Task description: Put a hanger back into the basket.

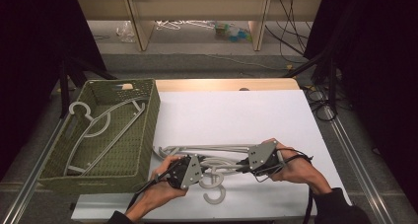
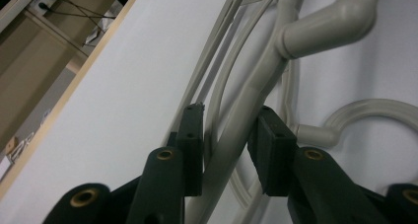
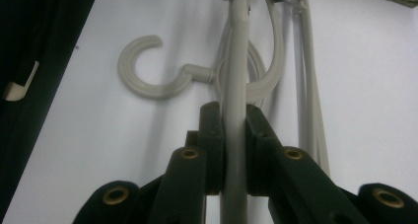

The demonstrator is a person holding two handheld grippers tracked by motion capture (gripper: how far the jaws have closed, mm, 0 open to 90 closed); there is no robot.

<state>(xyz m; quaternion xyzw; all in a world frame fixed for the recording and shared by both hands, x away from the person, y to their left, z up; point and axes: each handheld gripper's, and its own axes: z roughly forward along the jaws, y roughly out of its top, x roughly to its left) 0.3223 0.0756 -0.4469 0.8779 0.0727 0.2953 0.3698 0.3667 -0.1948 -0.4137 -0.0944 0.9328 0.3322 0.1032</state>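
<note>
Hanger [image 3: 235,135] top cut off

Bare white table [image 1: 236,115] open beyond the hangers [image 1: 212,150]; green basket [image 1: 148,135] walls off the left side

Smooth matt grey plastic hangers [image 1: 207,150] lie on a white table cover [image 1: 236,115] (the basket [image 1: 143,130] looks woven).
</note>
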